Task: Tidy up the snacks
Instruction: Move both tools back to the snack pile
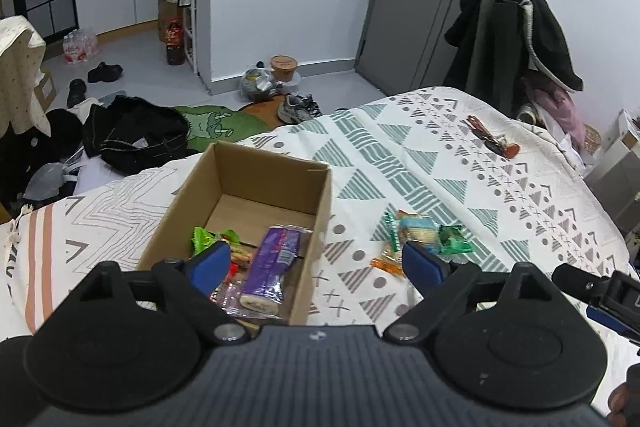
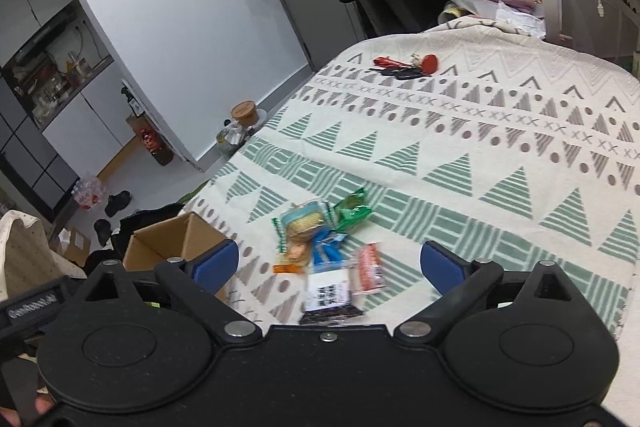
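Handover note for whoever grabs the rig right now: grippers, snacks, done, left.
Left gripper: open, empty, hovering over the near end of the cardboard box.
Right gripper: open, empty, above the loose snacks on the bedspread.
Done: purple-wrapped roll and a green packet lie in the box with a few other wrappers.
Left: green packet, round biscuit pack, blue packet, pink packet, orange packet, black-and-white packet.
Keys at the far end aren't snacks.

Only legible text — "GenRobot.AI", white on black label (image 2: pixel 32 303), left gripper body; snack wrappers unreadable.
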Motion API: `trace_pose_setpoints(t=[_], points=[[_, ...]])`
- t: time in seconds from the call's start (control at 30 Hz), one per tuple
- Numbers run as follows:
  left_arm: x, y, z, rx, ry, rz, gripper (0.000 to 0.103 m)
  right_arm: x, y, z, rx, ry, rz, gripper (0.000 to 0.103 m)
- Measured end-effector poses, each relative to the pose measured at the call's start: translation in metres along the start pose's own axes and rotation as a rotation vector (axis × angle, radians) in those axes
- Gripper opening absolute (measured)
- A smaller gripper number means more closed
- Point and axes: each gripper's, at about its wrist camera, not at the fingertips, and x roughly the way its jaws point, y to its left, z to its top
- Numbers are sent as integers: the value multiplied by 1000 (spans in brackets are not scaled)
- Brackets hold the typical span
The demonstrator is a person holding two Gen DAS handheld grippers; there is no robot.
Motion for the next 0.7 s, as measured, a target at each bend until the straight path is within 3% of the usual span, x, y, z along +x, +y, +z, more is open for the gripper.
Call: trace_pose_setpoints(t=[0.53, 0.7], points=[[13, -42, -16, 41, 45, -58, 94, -11, -51, -4, 10, 4, -69, 98], [28, -54, -21, 35, 66, -76, 94, -3, -58, -3, 42, 25, -46, 97]])
